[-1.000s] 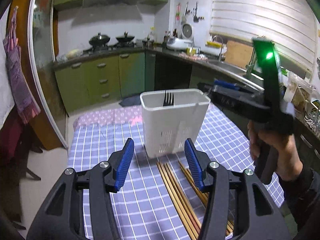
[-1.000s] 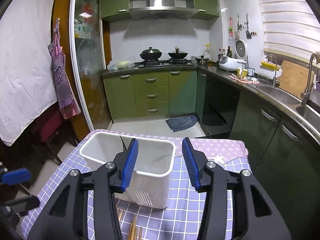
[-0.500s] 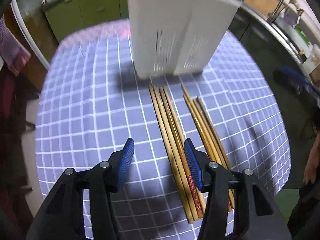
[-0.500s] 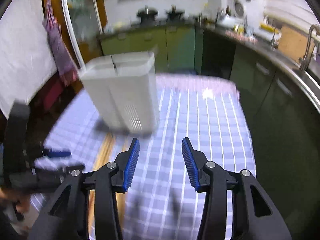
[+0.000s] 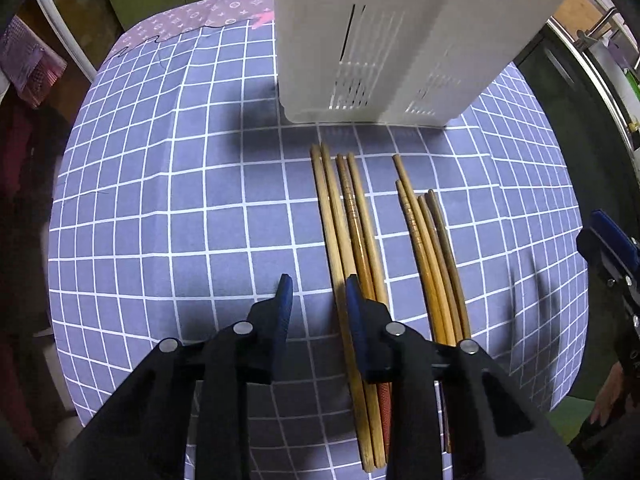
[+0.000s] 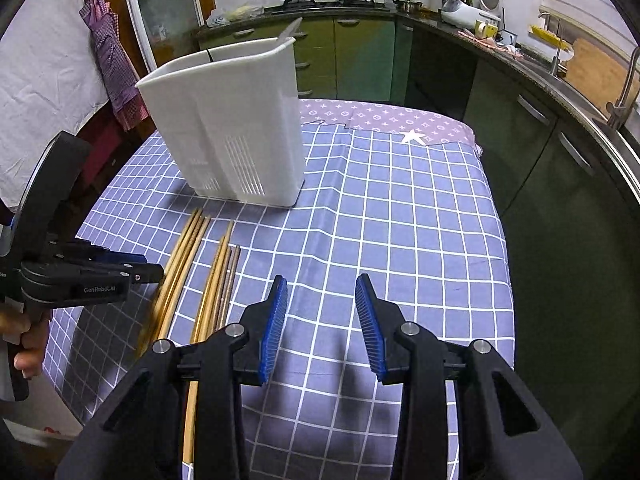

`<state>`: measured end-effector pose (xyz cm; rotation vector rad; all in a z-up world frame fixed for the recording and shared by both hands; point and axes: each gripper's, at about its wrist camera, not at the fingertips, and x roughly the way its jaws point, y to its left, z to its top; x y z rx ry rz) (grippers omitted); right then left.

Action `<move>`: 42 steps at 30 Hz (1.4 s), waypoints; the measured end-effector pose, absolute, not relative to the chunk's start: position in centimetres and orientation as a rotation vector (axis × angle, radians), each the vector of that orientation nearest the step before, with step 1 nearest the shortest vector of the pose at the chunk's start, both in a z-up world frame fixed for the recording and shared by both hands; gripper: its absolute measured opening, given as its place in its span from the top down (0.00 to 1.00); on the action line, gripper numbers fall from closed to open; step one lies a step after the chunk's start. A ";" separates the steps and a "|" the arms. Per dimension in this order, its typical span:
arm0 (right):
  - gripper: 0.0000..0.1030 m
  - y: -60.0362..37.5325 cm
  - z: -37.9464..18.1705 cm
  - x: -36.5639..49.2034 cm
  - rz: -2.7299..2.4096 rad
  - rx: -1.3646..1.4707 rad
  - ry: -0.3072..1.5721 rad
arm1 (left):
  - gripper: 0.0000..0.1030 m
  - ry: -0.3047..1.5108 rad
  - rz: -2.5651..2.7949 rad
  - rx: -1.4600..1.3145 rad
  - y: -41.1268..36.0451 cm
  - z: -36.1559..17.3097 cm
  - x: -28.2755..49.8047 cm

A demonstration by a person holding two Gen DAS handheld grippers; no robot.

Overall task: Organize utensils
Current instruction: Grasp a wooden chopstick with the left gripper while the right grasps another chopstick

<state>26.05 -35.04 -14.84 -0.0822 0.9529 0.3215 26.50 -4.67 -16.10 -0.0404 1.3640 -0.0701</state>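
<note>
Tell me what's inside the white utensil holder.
Through the white utensil holder's slots, one dark utensil shaft shows, and a utensil tip pokes above the rim. The opaque walls hide anything else.

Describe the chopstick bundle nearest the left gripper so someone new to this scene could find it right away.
Start at the tall white utensil holder standing on the blue checked tablecloth. In front of it lie two groups of wooden chopsticks; take the left bundle. Unlike the darker, thinner right group, its sticks are paler and start closer to the holder, and they run under the left gripper.
</note>
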 end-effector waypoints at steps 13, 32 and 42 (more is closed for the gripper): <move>0.65 -33.7 -15.4 26.2 0.341 -0.123 0.990 | 0.91 1.405 -0.076 0.032 -7.0 -17.5 27.8; 0.83 -27.9 -19.7 28.8 0.524 -0.152 1.308 | 0.94 1.111 -0.152 0.017 -3.8 -9.4 22.5; 0.86 -26.1 -20.9 29.1 0.506 -0.200 1.362 | 0.94 0.997 -0.193 0.018 -3.3 -6.9 19.4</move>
